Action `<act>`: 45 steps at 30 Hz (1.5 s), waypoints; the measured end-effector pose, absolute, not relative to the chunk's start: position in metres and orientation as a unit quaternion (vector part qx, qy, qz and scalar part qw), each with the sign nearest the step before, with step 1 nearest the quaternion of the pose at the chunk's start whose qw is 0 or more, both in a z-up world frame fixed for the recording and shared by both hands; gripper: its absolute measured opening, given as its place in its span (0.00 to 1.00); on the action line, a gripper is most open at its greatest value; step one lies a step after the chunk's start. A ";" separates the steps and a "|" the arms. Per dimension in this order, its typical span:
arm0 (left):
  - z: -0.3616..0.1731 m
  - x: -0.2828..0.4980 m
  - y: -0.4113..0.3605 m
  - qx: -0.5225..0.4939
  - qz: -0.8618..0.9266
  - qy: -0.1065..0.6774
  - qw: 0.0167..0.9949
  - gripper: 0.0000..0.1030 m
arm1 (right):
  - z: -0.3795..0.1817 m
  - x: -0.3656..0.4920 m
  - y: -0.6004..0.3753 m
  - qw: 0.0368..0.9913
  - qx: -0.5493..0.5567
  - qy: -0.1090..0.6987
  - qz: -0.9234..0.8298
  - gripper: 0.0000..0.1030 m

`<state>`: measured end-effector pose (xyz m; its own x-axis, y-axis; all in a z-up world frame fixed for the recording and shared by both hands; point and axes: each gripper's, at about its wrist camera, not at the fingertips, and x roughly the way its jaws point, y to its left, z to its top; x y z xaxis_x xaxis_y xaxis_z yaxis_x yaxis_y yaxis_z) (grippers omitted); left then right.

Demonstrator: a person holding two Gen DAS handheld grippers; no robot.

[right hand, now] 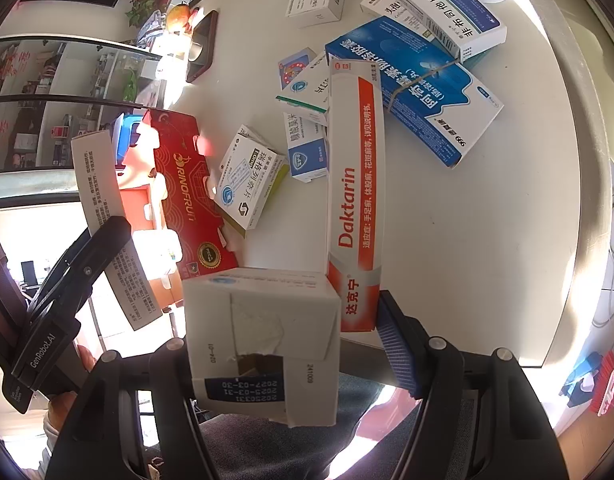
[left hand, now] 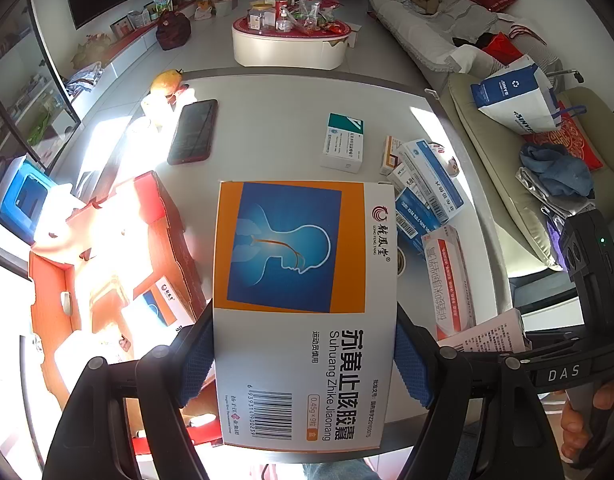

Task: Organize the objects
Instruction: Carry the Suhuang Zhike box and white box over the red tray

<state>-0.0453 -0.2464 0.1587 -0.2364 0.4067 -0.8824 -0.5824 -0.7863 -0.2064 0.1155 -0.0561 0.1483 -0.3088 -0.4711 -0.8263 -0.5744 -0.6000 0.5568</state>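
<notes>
A: Which step is being shown here?

B: The carrying step. The left hand-held gripper (left hand: 305,356) is clamping the cough-capsule box (left hand: 303,304) by its two long edges, both blue pads pressing on it, and is holding it clear above the table (left hand: 275,120). The red tray (left hand: 107,248), already containing one similar box, is lying at about 9 o'clock of the held box in the left wrist view.

A: And the right hand-held gripper (right hand: 299,344)?

B: It is holding a white carton (right hand: 263,340), torn at its end flap, also off the table. The left side of the carton is hiding that pad; the right blue pad (right hand: 399,352) is standing slightly apart from the carton's near corner, so the firmness of the grip cannot be judged. The Daktarin box (right hand: 355,192) is lying on the table at 12 o'clock of the carton, with a loose heap of medicine boxes (right hand: 411,80) beyond it toward 1 o'clock.

A: How far is the sorting getting on?

B: Probably early: most boxes are still lying scattered on the table.

A: What is the next move calling for?

B: Likely swinging the cough-capsule box toward 9 o'clock, over the tray's open compartment, lowering it flat beside the box already inside, then letting go. The raised cardboard tabs on the tray rim are asking for a clear approach from above.
</notes>
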 end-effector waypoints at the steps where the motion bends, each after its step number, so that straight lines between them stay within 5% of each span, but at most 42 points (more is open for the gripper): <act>1: 0.158 -0.046 -0.247 -0.531 0.782 0.082 0.316 0.80 | 0.149 0.116 -0.056 0.038 -0.586 0.446 0.675 0.67; 45: 0.151 -0.053 -0.261 -0.543 0.784 0.066 0.295 0.80 | 0.144 0.098 -0.065 0.026 -0.607 0.428 0.669 0.67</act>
